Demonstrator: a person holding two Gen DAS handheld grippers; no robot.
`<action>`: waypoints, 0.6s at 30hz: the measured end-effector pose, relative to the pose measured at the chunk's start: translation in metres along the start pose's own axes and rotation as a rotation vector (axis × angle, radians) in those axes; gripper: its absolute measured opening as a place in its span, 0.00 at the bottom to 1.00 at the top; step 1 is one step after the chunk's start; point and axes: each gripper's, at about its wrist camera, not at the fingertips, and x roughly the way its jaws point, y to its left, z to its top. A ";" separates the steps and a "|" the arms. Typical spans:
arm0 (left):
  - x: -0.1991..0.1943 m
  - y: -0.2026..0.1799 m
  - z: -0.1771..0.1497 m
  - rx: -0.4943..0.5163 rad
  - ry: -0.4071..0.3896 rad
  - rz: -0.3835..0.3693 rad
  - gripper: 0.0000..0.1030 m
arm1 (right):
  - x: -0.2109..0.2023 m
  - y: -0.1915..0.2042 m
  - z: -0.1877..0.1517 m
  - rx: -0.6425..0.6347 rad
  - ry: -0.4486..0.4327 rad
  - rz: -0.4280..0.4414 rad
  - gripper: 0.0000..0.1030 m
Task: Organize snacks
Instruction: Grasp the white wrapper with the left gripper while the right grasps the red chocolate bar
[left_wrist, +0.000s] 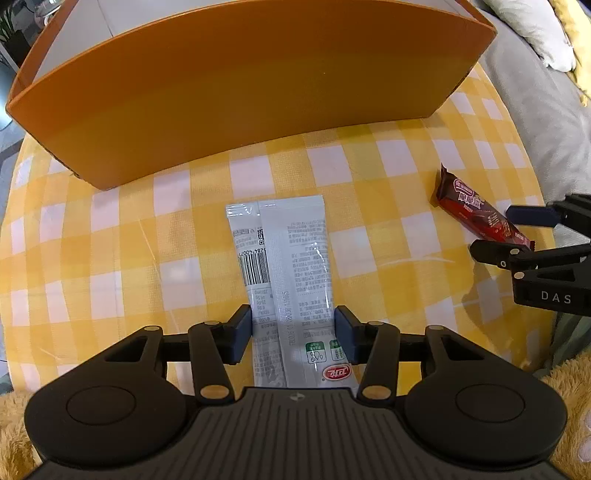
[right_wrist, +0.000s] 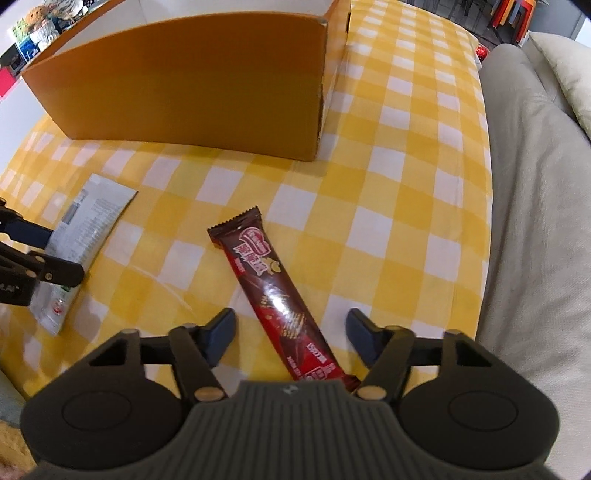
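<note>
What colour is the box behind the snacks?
Orange outside, pale inside; the box shows best in the right wrist view.

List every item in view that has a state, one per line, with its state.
Orange box: upright on the checked cloth, top open.
White snack packet: sealed, flat on the cloth, printed back up.
Red chocolate bar: sealed, flat on the cloth, untouched.
Left claw: pads against the packet's sides.
Right claw: open, straddling the bar.

Worktop (right_wrist: 406, 184) under a yellow-and-white checked cloth. At the back, an orange box (left_wrist: 236, 96). Nearer, lying flat and well apart: a grey-white snack pouch (left_wrist: 291, 266) and a red-brown wafer bar (right_wrist: 275, 291).
</note>
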 end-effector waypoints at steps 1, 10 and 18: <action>0.000 0.001 0.000 0.000 -0.002 -0.004 0.54 | -0.001 0.000 0.000 0.012 -0.001 0.005 0.54; -0.005 0.013 -0.001 -0.009 -0.021 -0.051 0.62 | -0.007 0.008 -0.004 0.204 0.017 0.079 0.28; -0.004 0.012 -0.001 -0.010 -0.026 -0.006 0.77 | -0.004 0.035 0.006 0.231 -0.046 -0.020 0.31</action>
